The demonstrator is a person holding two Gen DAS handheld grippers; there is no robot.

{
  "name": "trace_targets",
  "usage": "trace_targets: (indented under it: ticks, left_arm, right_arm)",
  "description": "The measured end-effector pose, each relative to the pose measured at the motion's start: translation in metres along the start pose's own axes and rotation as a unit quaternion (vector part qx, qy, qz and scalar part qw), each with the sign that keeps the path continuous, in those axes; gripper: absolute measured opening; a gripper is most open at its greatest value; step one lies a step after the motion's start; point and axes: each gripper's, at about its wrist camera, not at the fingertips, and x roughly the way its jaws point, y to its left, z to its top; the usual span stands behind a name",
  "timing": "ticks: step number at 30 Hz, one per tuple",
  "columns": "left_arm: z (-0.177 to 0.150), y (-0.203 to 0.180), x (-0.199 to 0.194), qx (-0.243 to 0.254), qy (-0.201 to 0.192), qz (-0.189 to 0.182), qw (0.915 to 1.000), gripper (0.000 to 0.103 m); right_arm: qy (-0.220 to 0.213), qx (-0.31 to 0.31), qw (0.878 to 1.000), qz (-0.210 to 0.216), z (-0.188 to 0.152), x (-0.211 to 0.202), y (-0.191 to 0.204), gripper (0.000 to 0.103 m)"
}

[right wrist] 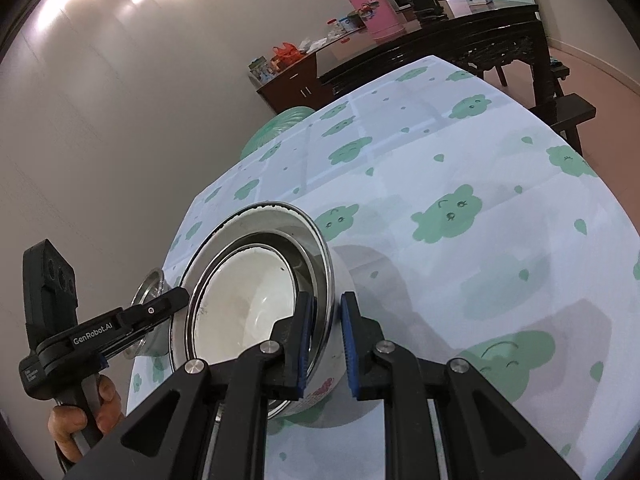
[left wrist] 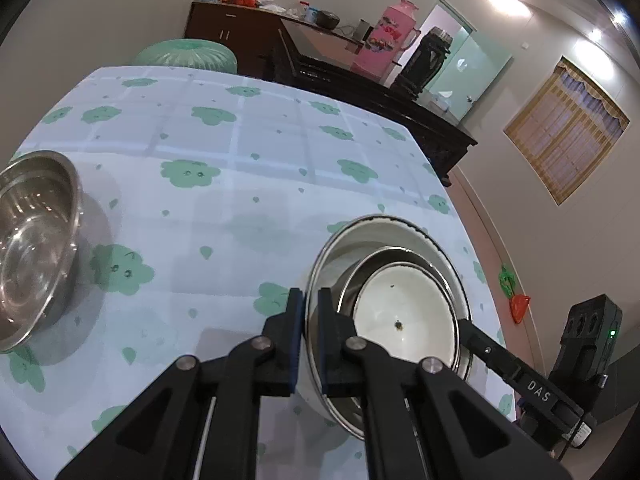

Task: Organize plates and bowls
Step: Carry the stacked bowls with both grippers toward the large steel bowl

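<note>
- Left gripper (left wrist: 310, 336): jaws nearly closed, pinching the near rim of the large enamel basin (left wrist: 320, 280), one blue-padded finger outside the wall, one inside.
- Right gripper (right wrist: 326, 340): jaws narrowly apart, straddling the opposite rim of that same basin (right wrist: 340, 280), inner finger over the nested bowls, outer finger against the white outer wall; contact of the pads with the metal hard to confirm from this angle.
- Seen across the stack in each wrist view: the other gripper, reaching to the far rim.
- Three nested vessels counted in the stack: large enamel basin outermost, a steel bowl (left wrist: 362, 268) inside it, a white enamel bowl (left wrist: 406, 312) innermost, with a small dark speck on its floor.
- Stack tilted, near the table's edge, resting on or just above the tablecloth (left wrist: 240, 140); which of the two cannot be told.
- One separate stainless steel bowl (left wrist: 32, 248), well apart at the left of the left wrist view, sitting on the cloth, empty and shiny.
- One white tablecloth with green cloud-face prints covering the table.
- One bare hand (right wrist: 80, 420) gripping the left gripper's handle, visible in the right wrist view.
- Beyond the table: one green mesh food cover (left wrist: 186, 54), one dark wooden sideboard (left wrist: 400, 96), one pink thermos flask (left wrist: 390, 36) and one dark flask (left wrist: 426, 60) beside it.
</note>
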Motion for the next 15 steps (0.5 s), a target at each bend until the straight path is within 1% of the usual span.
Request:
trace_targets:
  ticks: [15]
  left_arm:
    - [-0.017,0.019,-0.031,-0.005,-0.01,0.009,0.9999,0.001]
  right_arm:
    - [0.0,-0.023,1.0,0.001,-0.015,-0.008,0.034,0.017]
